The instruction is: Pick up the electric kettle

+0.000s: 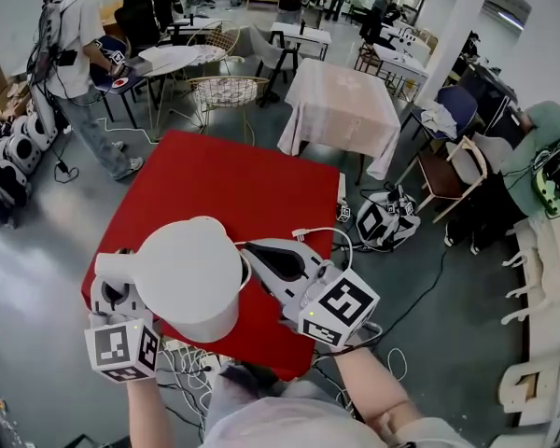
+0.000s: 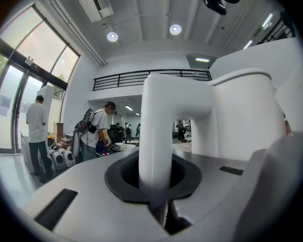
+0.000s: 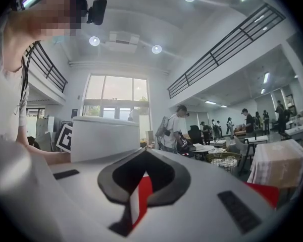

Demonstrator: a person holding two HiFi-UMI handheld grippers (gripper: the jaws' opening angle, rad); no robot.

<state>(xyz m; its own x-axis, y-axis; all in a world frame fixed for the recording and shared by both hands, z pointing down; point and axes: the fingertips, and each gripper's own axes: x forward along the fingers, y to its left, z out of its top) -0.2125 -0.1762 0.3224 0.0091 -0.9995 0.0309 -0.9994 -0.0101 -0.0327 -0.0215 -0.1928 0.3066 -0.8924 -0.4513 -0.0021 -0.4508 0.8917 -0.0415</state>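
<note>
The white electric kettle (image 1: 191,273) hangs above the near part of the red table (image 1: 233,180). My left gripper (image 1: 112,295) is shut on its handle (image 2: 159,135) at the kettle's left side. In the left gripper view the handle runs upright between the jaws, with the kettle's body (image 2: 242,120) to the right. My right gripper (image 1: 254,250) is level just right of the kettle, apart from it, shut with nothing between its jaws. In the right gripper view (image 3: 141,185) the kettle (image 3: 106,137) stands at the left and the red table (image 3: 265,191) shows low at the right.
A white cable (image 1: 322,234) lies at the table's right edge and more cables (image 1: 182,367) hang off its near edge. A cloth-covered table (image 1: 341,101), wire chairs (image 1: 226,90) and a standing person (image 1: 84,45) are beyond. Marker-cube gear (image 1: 387,220) sits on the floor at the right.
</note>
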